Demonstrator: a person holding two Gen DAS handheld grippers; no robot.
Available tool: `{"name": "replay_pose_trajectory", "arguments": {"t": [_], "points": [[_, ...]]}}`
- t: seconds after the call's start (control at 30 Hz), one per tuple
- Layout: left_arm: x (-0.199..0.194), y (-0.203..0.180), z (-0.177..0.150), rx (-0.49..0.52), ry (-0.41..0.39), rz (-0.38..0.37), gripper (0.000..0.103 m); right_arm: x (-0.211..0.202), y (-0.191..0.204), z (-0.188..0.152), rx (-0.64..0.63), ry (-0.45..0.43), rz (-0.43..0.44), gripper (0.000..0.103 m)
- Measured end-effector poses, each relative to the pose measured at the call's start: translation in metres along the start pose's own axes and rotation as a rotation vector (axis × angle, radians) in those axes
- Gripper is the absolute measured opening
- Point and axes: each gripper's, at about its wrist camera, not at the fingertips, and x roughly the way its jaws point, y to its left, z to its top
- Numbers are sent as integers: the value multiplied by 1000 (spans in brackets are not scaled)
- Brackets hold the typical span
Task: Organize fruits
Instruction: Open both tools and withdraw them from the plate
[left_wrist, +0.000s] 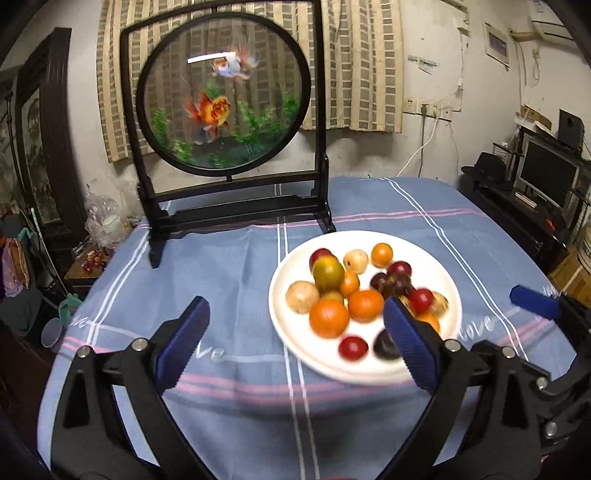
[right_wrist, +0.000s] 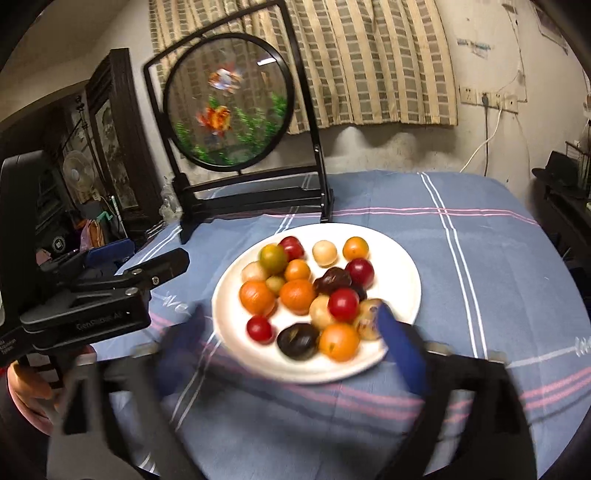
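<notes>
Left black plastic tongs (left_wrist: 295, 343): textured blue pads, silver pivot screws, angular arms. Right black tongs (right_wrist: 291, 350): matching blue pads. White lettering on left body.

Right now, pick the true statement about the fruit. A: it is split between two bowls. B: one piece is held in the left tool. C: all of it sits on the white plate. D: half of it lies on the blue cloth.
C: every piece of fruit lies on the white plate, none is on the blue cloth, and both the left tool and the right tool are open and empty.
</notes>
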Motion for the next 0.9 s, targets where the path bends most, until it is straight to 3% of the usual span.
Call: {"name": "replay_pose_trajectory", "arguments": {"t": [0.3, 0.43, 0.9], "points": [[-72, -2, -49, 17, -28, 0, 100, -47, 26, -40, -93, 50, -82, 102], [-79, 0, -60, 4, 1, -25, 101, -58, 25, -49, -82, 50, -83, 102], [-83, -1, -73, 2, 17, -7, 100, -68, 22, -60, -60, 63, -106, 102]]}}
